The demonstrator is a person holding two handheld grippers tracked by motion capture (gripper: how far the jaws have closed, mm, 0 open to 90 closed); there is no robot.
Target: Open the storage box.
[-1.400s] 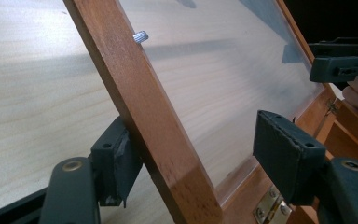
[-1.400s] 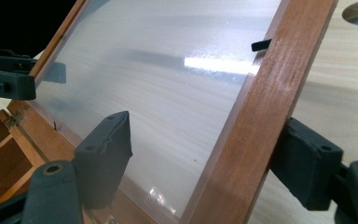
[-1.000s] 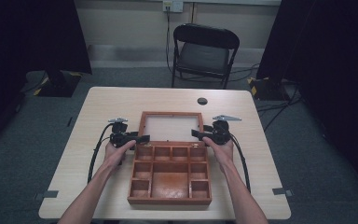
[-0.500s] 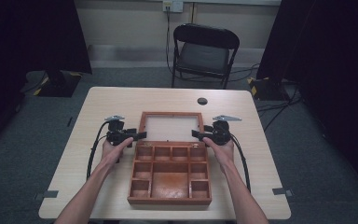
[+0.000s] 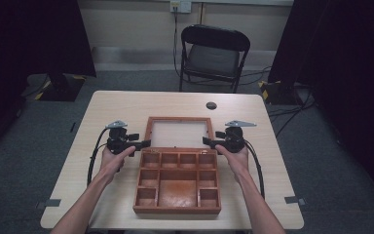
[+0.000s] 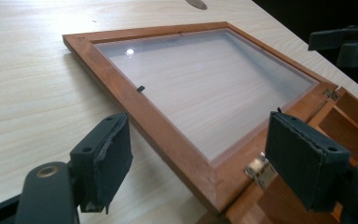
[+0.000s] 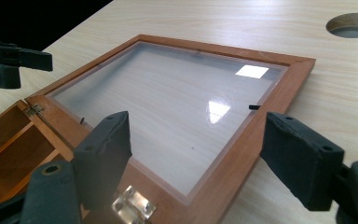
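Wooden compartment box (image 5: 177,183) open at tabletop (image 5: 126,105) centre, glazed lid (image 5: 177,132) flat behind it. Left claw (image 5: 143,143) just widened, released, straddling lid's left hinge corner. Right claw (image 5: 208,142) released at the opposite corner.

Box (image 6: 349,121) cut off at left gripper view's right edge.

Overhead light falls evenly on the pale wood-grain surface (image 5: 126,105), while the room around it sinks into near black. In both gripper views, bright rectangular glare patches sit on the clear glazed pane of the reddish-brown wooden lid (image 7: 251,71). Shadows are soft and short. The near black padded jaws look slightly blurred; the high view is grainy.
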